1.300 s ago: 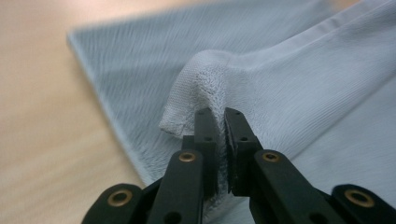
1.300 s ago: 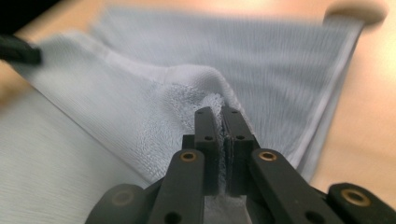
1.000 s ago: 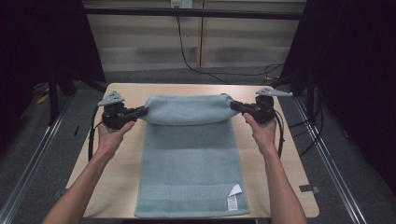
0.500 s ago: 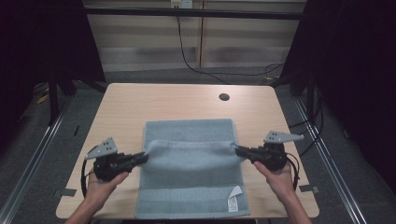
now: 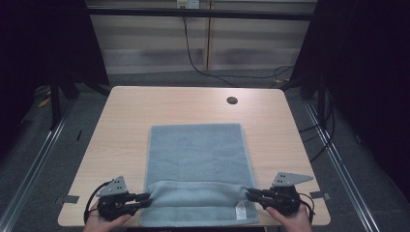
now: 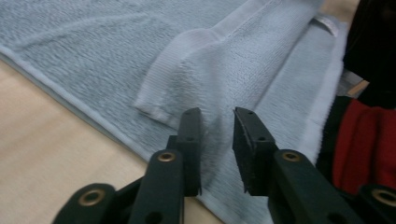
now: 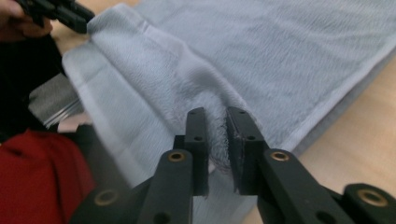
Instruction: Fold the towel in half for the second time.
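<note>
High view: a pale blue-grey terry towel (image 5: 196, 154) lies on the light wooden tabletop (image 5: 125, 125), with its far edge brought over toward the person, so that a doubled band runs between the left gripper (image 5: 145, 199) and the right gripper (image 5: 250, 195). The towel spreads flat away from both grippers toward the far side, and a small white label (image 5: 239, 212) sits at its near edge, just beside the right gripper. Left gripper view: the jaws have just been opening and now stand apart, released, the folded corner of the towel (image 6: 187, 88) lying just ahead of the tips; its woven hem band and looped pile are plain, and the cloth passes under the gap without the pads pressing on it. Right gripper view: the jaws have likewise just been opening; a ridge of towel pile (image 7: 217, 126) stands between them, but whether the pads press on it cannot be told, the gap being narrow and the cloth slightly blurred. Farther off in that view the left gripper (image 7: 70, 14) lies at the opposite corner of the fold. The tabletop has rounded corners and a dark round cable hole (image 5: 232, 100) well beyond the towel's far edge. Around the tabletop the floor (image 5: 43, 159) is grey with metal rails (image 5: 348, 179), black cables (image 5: 193, 53) trail down the pale back wall, and dark curtains (image 5: 367, 72) close both sides.
</note>
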